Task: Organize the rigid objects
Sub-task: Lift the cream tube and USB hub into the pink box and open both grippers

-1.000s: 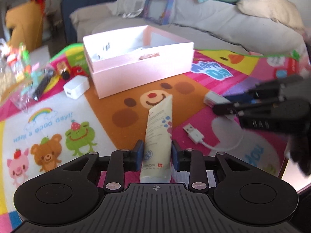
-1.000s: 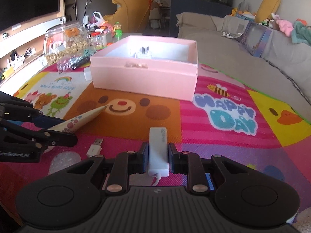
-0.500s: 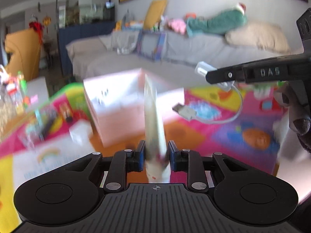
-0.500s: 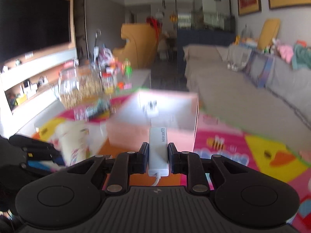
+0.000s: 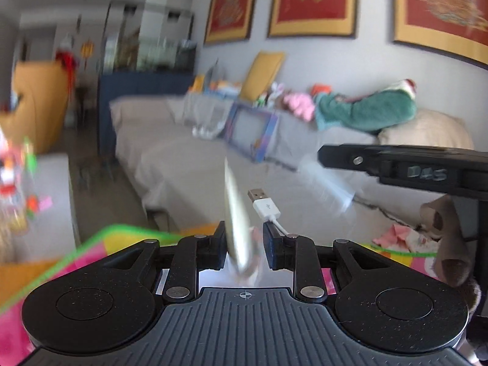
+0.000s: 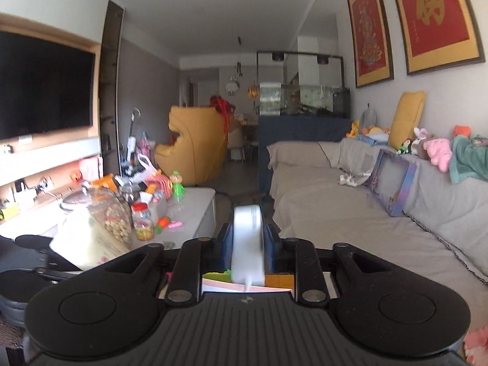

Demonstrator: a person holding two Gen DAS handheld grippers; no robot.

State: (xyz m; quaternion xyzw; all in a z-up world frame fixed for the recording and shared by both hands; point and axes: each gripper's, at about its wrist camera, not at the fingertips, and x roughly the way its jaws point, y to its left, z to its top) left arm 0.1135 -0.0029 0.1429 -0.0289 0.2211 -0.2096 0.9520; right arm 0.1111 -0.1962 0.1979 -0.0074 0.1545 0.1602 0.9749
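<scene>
My left gripper (image 5: 242, 245) is raised high above the mat and shut on a cream tube (image 5: 236, 213), seen edge-on and blurred. My right gripper (image 6: 247, 245) is shut on a white adapter (image 6: 247, 241) with a cable at its near end. In the left wrist view the right gripper's black arm (image 5: 396, 161) crosses the right side, and the adapter's USB plug (image 5: 263, 202) hangs from it just right of the tube. The tube also shows in the right wrist view (image 6: 82, 244) at lower left. The pink box shows only as a pale rim (image 6: 244, 288) under the right gripper.
The colourful play mat (image 5: 91, 259) lies below. A grey sofa (image 6: 366, 213) with toys and a picture box (image 6: 392, 183) runs along the right. A low white table (image 6: 189, 207) with jars and bottles stands left, a yellow armchair (image 6: 195, 152) behind.
Both grippers have lifted and tilted upward with their objects. The pink box has dropped almost out of both views. The dangling USB plug has swung close beside the tube.
</scene>
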